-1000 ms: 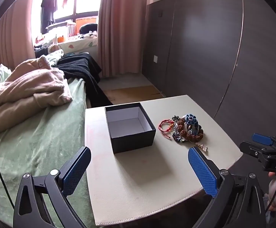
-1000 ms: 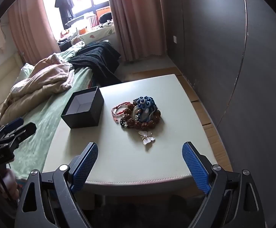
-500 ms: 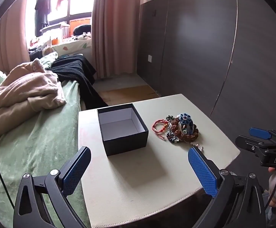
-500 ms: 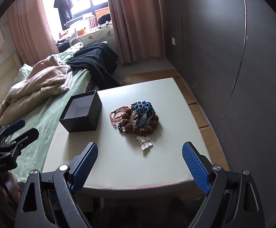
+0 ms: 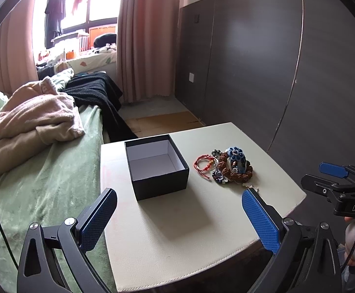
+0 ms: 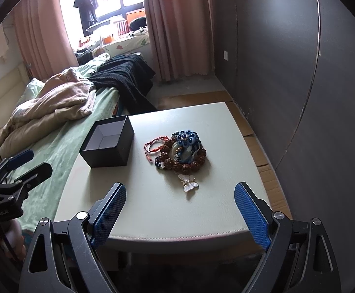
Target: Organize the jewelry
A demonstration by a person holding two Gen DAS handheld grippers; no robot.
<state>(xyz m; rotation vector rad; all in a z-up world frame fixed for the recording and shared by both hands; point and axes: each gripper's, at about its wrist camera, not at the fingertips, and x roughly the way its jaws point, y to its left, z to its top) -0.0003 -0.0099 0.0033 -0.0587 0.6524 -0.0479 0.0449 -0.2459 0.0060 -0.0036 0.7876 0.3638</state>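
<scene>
The black box [image 6: 109, 146] serves as the landmark: it stands open and empty, its white lining showing, near the bed-side edge of the pale worktop [image 6: 153, 210]. The jewelry pile [image 6: 181, 150] lies just beside the box on the side away from the bed [image 5: 43, 183], apart from it by a narrow strip of bare worktop; a red cord bracelet [image 6: 154, 146] is the piece closest to the box, the brown bead bracelet [image 6: 192, 162] with a blue beaded ornament [image 6: 187, 138] on top sits further off, and a pale butterfly brooch [image 6: 189, 183] lies alone on the near side of the pile, its wings spread across the line of approach. The right gripper [image 6: 179, 205] hovers off the near edge of the worktop with its jaws spread wide and nothing between them, and the brooch and pile lie straight ahead between its two fingers, so this hand seems the better placed for a first pick. The left gripper [image 5: 179, 214], jaws likewise spread and empty, faces the box instead, with the pile off toward its right finger. The pile has no clear long axis; it is a roughly round heap. The only writing visible is on the gripper bodies: the letters "DAS" on the right one seen from the left wrist, cut off at the frame edge; lettering on the left one is too blurred to read
</scene>
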